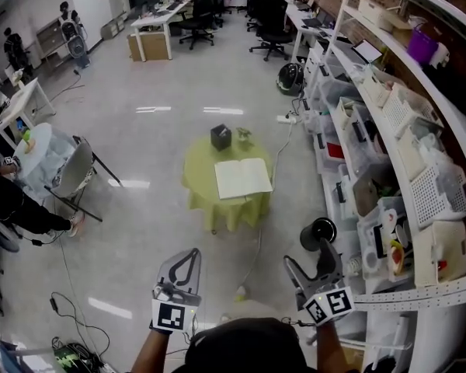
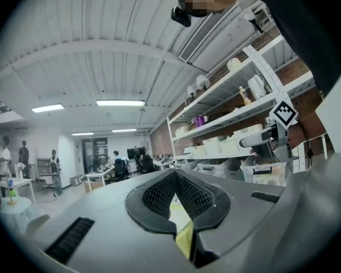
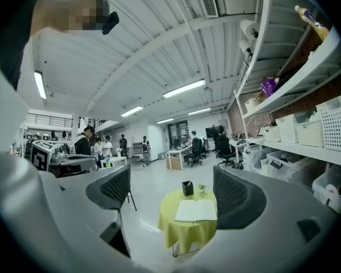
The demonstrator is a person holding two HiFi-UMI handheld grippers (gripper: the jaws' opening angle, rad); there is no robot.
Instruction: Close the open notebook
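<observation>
The open notebook (image 1: 243,178) lies flat with its white pages up on a small round table with a yellow-green cloth (image 1: 200,185), a couple of steps ahead of me. The right gripper view shows the notebook (image 3: 196,210) on the table (image 3: 182,235) between the jaws, far off. My left gripper (image 1: 189,259) is held low at the left, shut with nothing in it; its tips (image 2: 175,175) meet. My right gripper (image 1: 304,250) is raised beside it, open and holding nothing, its jaws (image 3: 171,193) wide apart. Both are well short of the table.
A black box (image 1: 220,137) and a tiny plant (image 1: 243,134) stand behind the notebook. Long shelves with bins (image 1: 388,169) run along the right. A folding chair (image 1: 74,169), a white round table (image 1: 33,148) and a seated person (image 1: 8,200) are left. Cables (image 1: 70,317) lie on the floor.
</observation>
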